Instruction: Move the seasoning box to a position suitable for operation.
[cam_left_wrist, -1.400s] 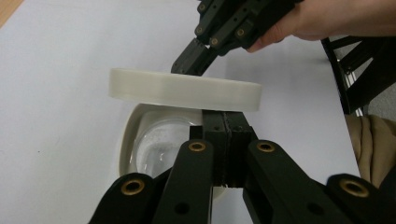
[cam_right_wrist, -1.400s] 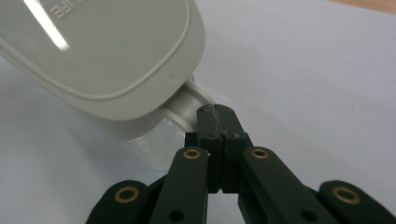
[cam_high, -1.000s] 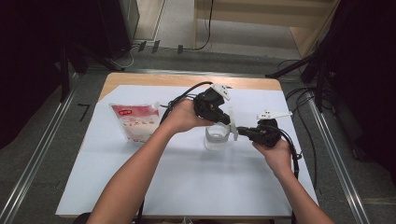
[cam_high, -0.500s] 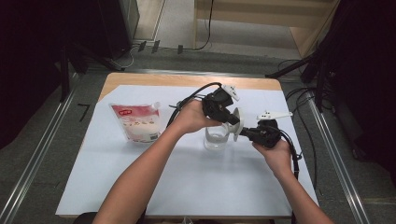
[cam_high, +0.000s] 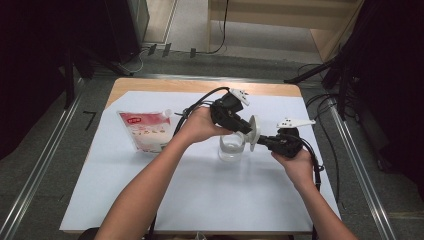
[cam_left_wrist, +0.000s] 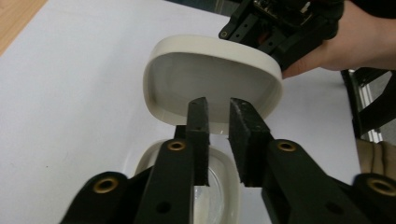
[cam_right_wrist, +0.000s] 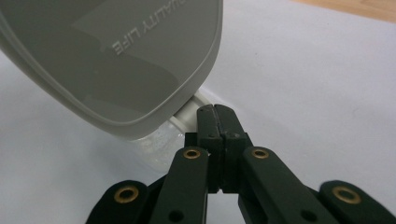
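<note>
The lid (cam_high: 253, 132) stands open on its hinge over the clear container (cam_high: 231, 146), right of the worktop's centre. The right gripper (cam_high: 266, 141) clamps the container's rim. The left gripper (cam_left_wrist: 217, 123), jaws just parting, holds nothing and should clear away without knocking the lid.

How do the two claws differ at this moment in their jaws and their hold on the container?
The left claw has a gap between its jaws, which have just been opening, with nothing pinched; the right claw has jaws pressed together. The left claw sits by the flipped-up white lid without gripping it; the right claw is against the clear container by the lid's hinge. Both meet over that container on the white table cover.
</note>
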